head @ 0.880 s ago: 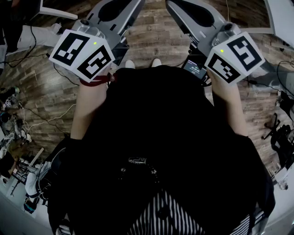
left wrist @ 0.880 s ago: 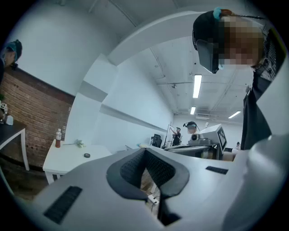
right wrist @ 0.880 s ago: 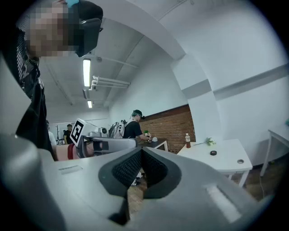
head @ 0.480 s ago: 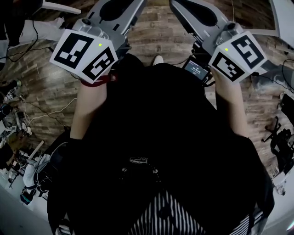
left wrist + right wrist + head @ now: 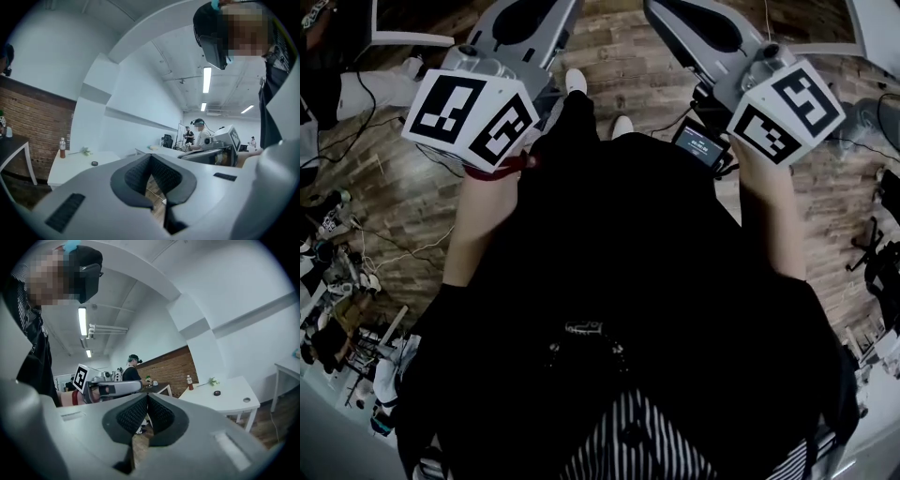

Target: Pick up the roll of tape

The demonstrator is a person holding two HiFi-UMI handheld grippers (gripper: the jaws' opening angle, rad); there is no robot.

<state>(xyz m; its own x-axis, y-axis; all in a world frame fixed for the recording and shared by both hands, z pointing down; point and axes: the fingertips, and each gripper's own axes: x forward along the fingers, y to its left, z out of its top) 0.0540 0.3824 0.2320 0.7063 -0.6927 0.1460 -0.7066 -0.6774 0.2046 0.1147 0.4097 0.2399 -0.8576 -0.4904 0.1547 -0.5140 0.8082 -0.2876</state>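
Note:
A small dark roll of tape (image 5: 216,393) lies on a white table (image 5: 229,404) far ahead in the right gripper view. The left gripper view shows the same roll (image 5: 94,163) on that table (image 5: 77,166), also far off. My left gripper (image 5: 151,158) is held about level in the air, its dark ribbed pads meeting, nothing between them. My right gripper (image 5: 147,398) is shut the same way and empty. In the head view both marker cubes, left (image 5: 473,117) and right (image 5: 785,108), sit in front of the person's dark clothing above a wooden floor.
On the white table also stand a bottle (image 5: 190,382), a small green sprig (image 5: 213,380) and a pale ring (image 5: 247,400). A brick wall (image 5: 171,373) and a dark table (image 5: 159,389) are behind. Other people (image 5: 202,133) work at desks. Cables and gear (image 5: 342,309) litter the floor edges.
The floor has slid under the person and a leg with a white shoe has swung forward between the grippers. Both grippers keep their place before the body, still shut.

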